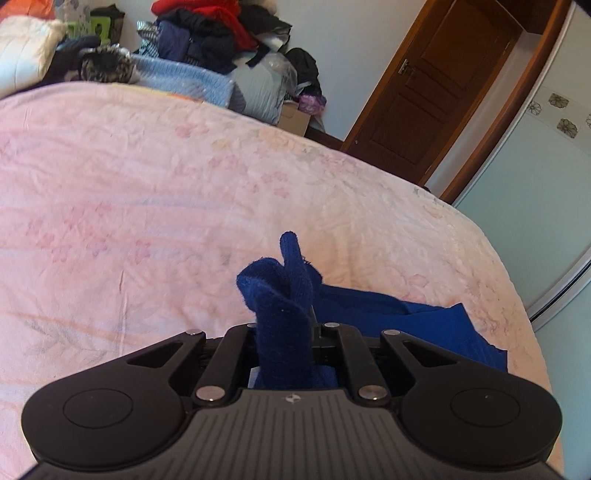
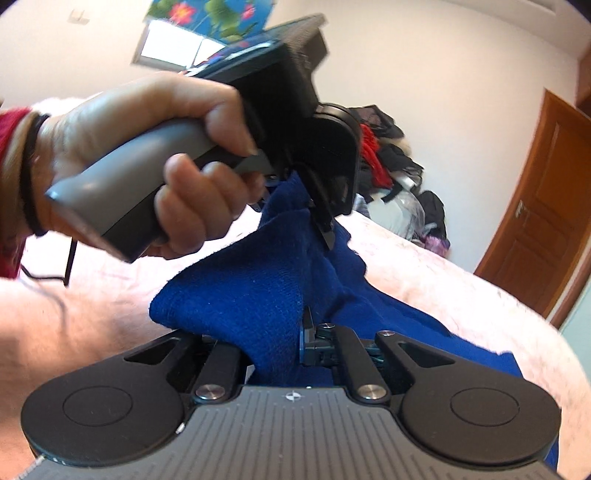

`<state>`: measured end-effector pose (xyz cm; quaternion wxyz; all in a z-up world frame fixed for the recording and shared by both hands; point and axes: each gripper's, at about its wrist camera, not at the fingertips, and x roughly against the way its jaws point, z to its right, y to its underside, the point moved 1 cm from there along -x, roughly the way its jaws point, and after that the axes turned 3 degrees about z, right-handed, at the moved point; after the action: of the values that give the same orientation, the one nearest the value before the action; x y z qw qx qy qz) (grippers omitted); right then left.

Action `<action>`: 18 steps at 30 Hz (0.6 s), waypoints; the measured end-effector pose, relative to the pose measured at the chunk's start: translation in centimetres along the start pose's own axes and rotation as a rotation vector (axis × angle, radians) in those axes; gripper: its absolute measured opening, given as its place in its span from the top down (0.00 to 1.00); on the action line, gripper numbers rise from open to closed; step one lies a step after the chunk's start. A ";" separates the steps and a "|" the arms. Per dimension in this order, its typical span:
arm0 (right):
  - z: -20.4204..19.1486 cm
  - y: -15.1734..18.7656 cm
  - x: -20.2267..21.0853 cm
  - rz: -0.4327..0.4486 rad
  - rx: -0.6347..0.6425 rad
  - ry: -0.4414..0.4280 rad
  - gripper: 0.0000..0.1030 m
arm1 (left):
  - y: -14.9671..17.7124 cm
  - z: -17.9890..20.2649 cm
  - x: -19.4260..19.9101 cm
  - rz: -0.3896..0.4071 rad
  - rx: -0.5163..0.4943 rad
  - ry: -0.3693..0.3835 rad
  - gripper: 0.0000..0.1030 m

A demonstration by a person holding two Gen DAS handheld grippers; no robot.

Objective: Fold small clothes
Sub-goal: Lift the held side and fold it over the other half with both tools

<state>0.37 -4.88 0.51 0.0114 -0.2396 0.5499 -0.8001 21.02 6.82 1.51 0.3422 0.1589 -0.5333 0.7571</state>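
Note:
A dark blue knitted garment (image 1: 369, 306) lies on the pink flowered bedspread (image 1: 147, 184), one edge lifted off it. My left gripper (image 1: 291, 321) is shut on a bunched fold of that cloth, which sticks up between its jaws. In the right wrist view the same garment (image 2: 251, 291) hangs stretched between the two grippers. My right gripper (image 2: 291, 332) is shut on a thick fold at its near end. A hand (image 2: 147, 122) holds the left gripper (image 2: 327, 232) higher up, its tips pinching the far end. The fabric hides both grippers' pads.
A pile of mixed clothes (image 1: 207, 33), a white pillow (image 1: 26, 51) and a light blue blanket (image 1: 184, 79) sit at the bed's far side. A cardboard box (image 1: 295, 118) and a brown door (image 1: 443, 74) stand beyond the bed edge.

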 end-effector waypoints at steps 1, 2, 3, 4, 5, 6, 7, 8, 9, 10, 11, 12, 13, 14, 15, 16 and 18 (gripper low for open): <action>0.2 0.2 0.4 0.004 -0.018 0.003 0.92 | -0.1 0.6 0.2 0.005 -0.008 0.000 0.91; 0.7 0.4 0.7 0.007 -0.034 0.008 0.92 | -0.1 1.3 0.4 0.011 -0.019 -0.001 0.91; 1.1 0.5 1.1 0.010 -0.047 0.015 0.92 | -0.2 1.9 0.5 0.014 -0.027 -0.004 0.91; 1.4 0.8 1.4 0.013 -0.059 0.022 0.92 | -0.2 2.5 0.5 0.017 -0.034 -0.005 0.91; 1.8 1.0 1.7 0.015 -0.071 0.028 0.92 | -0.3 3.1 0.6 0.021 -0.041 -0.002 0.91; 2.2 1.1 2.1 0.018 -0.082 0.035 0.92 | -0.3 3.7 0.6 0.023 -0.047 0.000 0.91; 2.7 1.2 2.3 0.020 -0.092 0.042 0.92 | -0.3 4.2 0.6 0.026 -0.052 0.000 0.91; 2.9 1.4 2.7 0.022 -0.101 0.050 0.92 | -0.3 4.8 0.6 0.027 -0.058 0.001 0.91; 3.4 1.5 3.0 0.024 -0.109 0.058 0.92 | -0.3 5.3 0.6 0.028 -0.065 0.004 0.91; 3.8 1.8 3.3 0.025 -0.118 0.065 0.92 | -0.3 5.8 0.5 0.031 -0.070 0.005 0.91; 4.3 2.0 3.6 0.026 -0.130 0.071 0.92 | -0.2 6.5 0.5 0.033 -0.079 0.006 0.91; 4.7 2.2 3.9 0.026 -0.143 0.074 0.92 | -0.2 7.0 0.5 0.036 -0.089 0.006 0.91; 5.0 2.5 4.2 0.026 -0.159 0.076 0.92 | -0.1 7.6 0.4 0.038 -0.097 0.006 0.92; 5.4 2.7 4.5 0.027 -0.175 0.078 0.92 | -0.1 8.2 0.4 0.041 -0.107 0.005 0.92; 6.0 3.0 4.7 0.027 -0.190 0.080 0.92 | 0.0 8.9 0.3 0.042 -0.117 0.006 0.92; 6.4 3.3 4.8 0.028 -0.202 0.083 0.92 | 0.1 9.5 0.2 0.043 -0.125 0.008 0.92; 6.9 3.8 5.2 0.029 -0.218 0.094 0.92 | 0.3 10.8 0.0 0.045 -0.144 0.014 0.92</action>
<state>-2.38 -13.89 1.02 -0.0288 -0.1937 0.6369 -0.7456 19.41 -3.14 5.41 0.3392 0.1167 -0.5875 0.7253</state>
